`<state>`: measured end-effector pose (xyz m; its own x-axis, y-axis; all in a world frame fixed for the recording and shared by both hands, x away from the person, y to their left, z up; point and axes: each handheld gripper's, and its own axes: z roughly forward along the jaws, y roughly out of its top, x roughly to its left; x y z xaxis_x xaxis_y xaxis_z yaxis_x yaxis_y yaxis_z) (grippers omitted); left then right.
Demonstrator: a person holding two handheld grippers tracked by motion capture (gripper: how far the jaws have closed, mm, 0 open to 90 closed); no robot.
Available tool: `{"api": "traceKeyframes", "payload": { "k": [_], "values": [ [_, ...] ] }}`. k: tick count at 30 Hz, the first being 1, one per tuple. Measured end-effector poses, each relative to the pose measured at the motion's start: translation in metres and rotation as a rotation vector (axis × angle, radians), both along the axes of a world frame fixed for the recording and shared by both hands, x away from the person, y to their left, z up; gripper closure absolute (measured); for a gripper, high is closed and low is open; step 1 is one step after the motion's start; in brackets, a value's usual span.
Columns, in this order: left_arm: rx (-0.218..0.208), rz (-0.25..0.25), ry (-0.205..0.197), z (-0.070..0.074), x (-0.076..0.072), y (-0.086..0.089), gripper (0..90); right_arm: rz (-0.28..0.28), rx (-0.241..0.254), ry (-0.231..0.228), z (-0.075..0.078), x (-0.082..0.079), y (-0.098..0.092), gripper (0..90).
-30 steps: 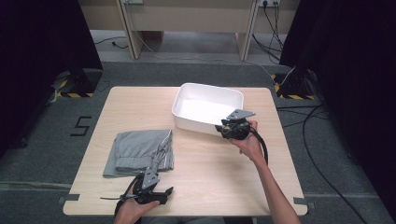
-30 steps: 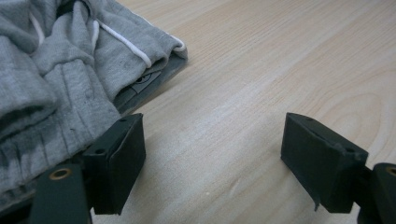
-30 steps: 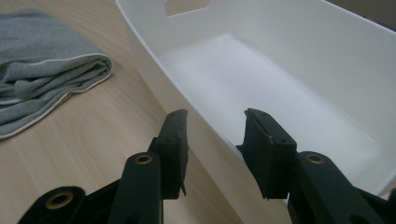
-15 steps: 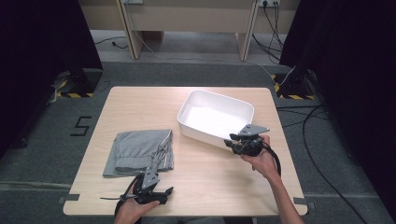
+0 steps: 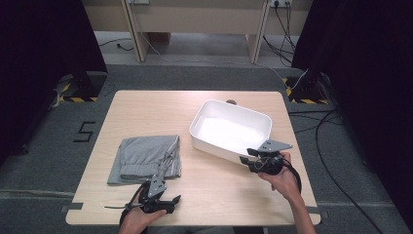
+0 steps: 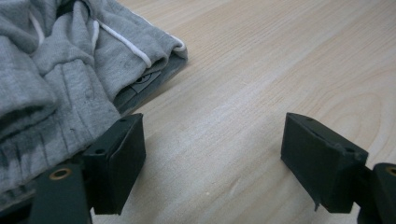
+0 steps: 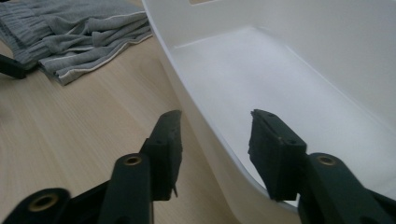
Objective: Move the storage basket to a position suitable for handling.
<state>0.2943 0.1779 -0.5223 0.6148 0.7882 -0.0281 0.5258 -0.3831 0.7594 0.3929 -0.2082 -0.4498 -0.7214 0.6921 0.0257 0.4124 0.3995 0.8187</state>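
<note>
White tub [image 5: 233, 130] sits on the desk's [image 5: 146, 107] right half — right gripper [image 5: 251, 161] jaws open astride its near wall. Grey trousers [image 5: 145, 158] lie left, beside the open-jawed left gripper [image 5: 168, 202].

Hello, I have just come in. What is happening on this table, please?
A person works with two hand-held grippers. The right hand-held gripper is open, its jaws straddling the near wall of the empty white plastic tub. The left hand-held gripper rests open over the light wooden table, beside the folded grey garment with white piping.
</note>
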Motion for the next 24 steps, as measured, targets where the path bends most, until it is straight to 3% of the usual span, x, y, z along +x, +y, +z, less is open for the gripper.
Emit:
{"api": "traceKeyframes", "payload": {
  "k": [5,10,12,20,24],
  "values": [
    [0.000,0.000,0.000,0.000,0.000,0.000,21.0,-0.107,0.049,-0.034,0.011,-0.007,-0.007,39.5],
    [0.000,0.000,0.000,0.000,0.000,0.000,20.9,-0.243,0.039,-0.044,0.023,-0.006,-0.015,34.9],
    [0.000,0.000,0.000,0.000,0.000,0.000,20.9,-0.282,0.043,-0.024,0.025,-0.004,-0.018,33.3],
    [0.000,0.000,0.000,0.000,0.000,0.000,20.9,-0.411,0.006,0.012,0.024,0.003,-0.025,27.8],
    [0.000,0.000,0.000,0.000,0.000,0.000,20.9,-0.430,-0.004,0.027,0.021,0.008,-0.025,26.6]
  ]
}}
